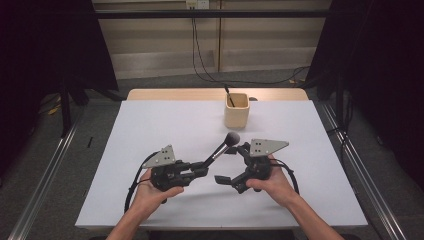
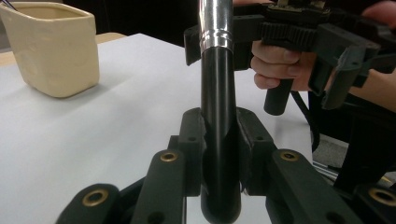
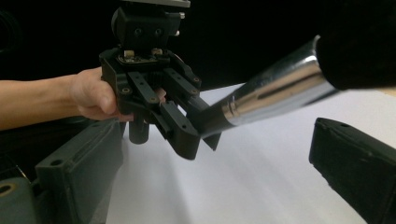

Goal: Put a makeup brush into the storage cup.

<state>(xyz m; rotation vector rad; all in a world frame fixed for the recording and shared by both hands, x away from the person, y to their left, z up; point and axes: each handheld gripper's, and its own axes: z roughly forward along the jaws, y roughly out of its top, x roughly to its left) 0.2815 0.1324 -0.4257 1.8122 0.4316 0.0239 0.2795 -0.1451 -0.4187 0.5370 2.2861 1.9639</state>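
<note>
- Left gripper [image 1: 200,171], lower centre of the high view: its jaws clamp the black handle of the makeup brush [image 1: 220,148]. In the left gripper view the handle [image 2: 218,140] rises straight up between the two pads, which press it from both sides.
- Brush: it slants up and to the right in the high view, head free in the air above the white table [image 1: 150,130]. Its silver ferrule [image 3: 275,88] crosses the right gripper view from the upper right.
- Right gripper [image 1: 231,165], just right of the brush: jaws spread wide, the ferrule between them, neither pad touching.
- Cream cup [image 1: 236,111], upper centre, already holds one dark tool; judged the likely goal.
- Advice: keep your left grip firm and the shaft steady; close your right jaws squarely on the ferrule, not the soft head, before you loosen the left.
</note>
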